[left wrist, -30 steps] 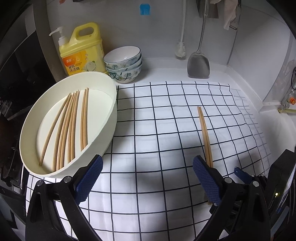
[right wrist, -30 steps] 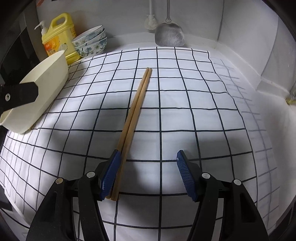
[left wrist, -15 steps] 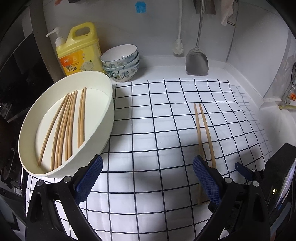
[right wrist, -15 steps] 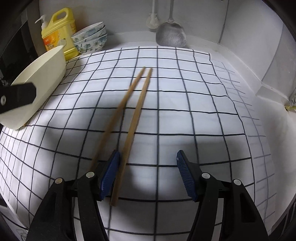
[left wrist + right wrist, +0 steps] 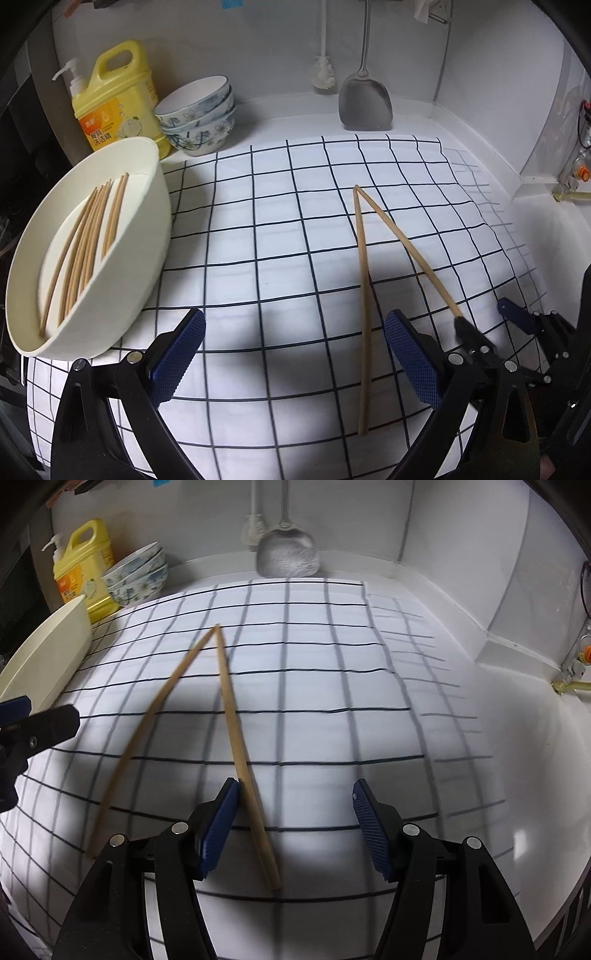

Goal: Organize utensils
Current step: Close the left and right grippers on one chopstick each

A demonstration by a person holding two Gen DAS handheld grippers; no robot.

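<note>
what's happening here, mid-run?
A person with two handheld grippers is sorting chopsticks. Several already lie in the white oval dish. Two loose chopsticks are splayed in a V on the checked cloth. The right gripper is open, one chopstick beside its left pad. The left gripper is open, holding nothing.

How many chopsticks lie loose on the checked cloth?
2: one runs toward the left gripper; the other angles right to the right gripper, tips meeting.

Two wooden chopsticks (image 5: pixel 364 280) splayed on checked cloth (image 5: pixel 258 221)
</note>
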